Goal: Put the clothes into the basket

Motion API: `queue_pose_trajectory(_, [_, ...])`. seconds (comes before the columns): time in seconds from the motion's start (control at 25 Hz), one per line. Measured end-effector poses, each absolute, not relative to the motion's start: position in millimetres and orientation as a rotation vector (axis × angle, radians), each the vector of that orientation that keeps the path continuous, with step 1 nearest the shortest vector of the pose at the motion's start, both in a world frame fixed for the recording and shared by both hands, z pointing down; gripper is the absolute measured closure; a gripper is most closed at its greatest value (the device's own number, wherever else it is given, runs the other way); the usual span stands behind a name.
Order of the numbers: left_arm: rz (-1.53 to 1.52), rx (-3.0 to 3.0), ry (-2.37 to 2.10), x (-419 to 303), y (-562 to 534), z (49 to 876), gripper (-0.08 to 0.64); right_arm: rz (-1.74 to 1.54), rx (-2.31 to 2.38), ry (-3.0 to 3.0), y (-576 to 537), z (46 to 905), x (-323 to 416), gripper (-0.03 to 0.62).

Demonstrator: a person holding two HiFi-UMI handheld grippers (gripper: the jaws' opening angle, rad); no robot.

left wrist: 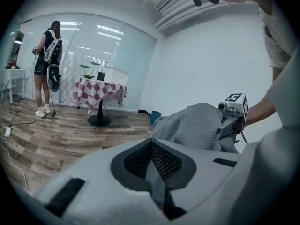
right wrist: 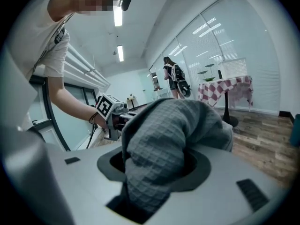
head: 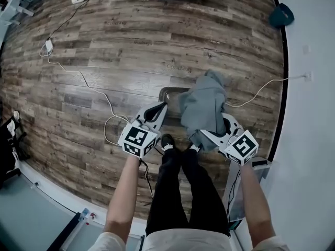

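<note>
Head view: the right gripper (head: 207,135) is clamped on the near end of a grey cloth (head: 205,106); the cloth's long axis runs from that 6 o'clock end up toward 12 to 1 o'clock, bunched and folded; its upper part overlaps the dark rim of the basket (head: 168,91), which stands on the wooden floor (head: 104,46) just beyond the person's shoes; the left gripper (head: 159,109) sits at 9 o'clock of the cloth, apart from it, jaws together, tips aimed toward 1 o'clock at the basket's near left corner; a white cable (head: 94,93) trails across the floor toward 10 o'clock; only this view shows the basket.

Left gripper view: the left gripper (left wrist: 151,143) has its jaws closed tip to tip with no cloth between them; at 2 o'clock the cloth (left wrist: 194,125) rises as a rounded hump, held off the floor, in front of the other gripper's marker cube (left wrist: 234,104); at 10 o'clock stands a bench with a checked cover (left wrist: 99,90), and at 9 o'clock a person with a backpack (left wrist: 47,55).

Right gripper view: the right gripper (right wrist: 157,153) is part-way closed and pressed on the waffle-textured cloth (right wrist: 164,130), which fills the gap and bulges up toward 12 o'clock; the checked bench (right wrist: 225,86) shows at 2 o'clock.
</note>
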State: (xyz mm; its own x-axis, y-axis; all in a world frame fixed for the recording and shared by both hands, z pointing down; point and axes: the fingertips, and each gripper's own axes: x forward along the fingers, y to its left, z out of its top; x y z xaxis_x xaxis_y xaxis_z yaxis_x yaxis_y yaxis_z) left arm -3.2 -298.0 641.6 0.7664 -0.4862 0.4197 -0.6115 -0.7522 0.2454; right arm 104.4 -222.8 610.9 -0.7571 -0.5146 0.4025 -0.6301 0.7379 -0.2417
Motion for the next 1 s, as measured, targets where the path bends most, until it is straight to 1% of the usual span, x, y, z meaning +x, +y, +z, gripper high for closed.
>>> queue_pose_trajectory(0.2, [0.495, 2.620, -0.819, 1.0, -305.9, 684.8, 0.548, 0.493, 0.808, -2.628, -222.6, 655.6, 105.5, 0.396])
queue_pose_trajectory(0.64, [0.519, 2.632, -0.771, -5.6, -309.8, 779.3, 0.548, 0.496, 0.609, -2.606, -215.1, 777.7, 82.4, 0.396])
queue_pose_trajectory(0.76, [0.543, 2.618, -0.758, -12.5, -307.3, 808.6, 0.548, 0.451, 0.525, -2.572, -212.4, 808.9, 72.7, 0.396])
queue_pose_trajectory(1.0, [0.537, 2.614, -0.759, -11.4, -309.4, 853.8, 0.548, 0.366, 0.378, -2.484, -207.6, 874.5, 79.0, 0.396])
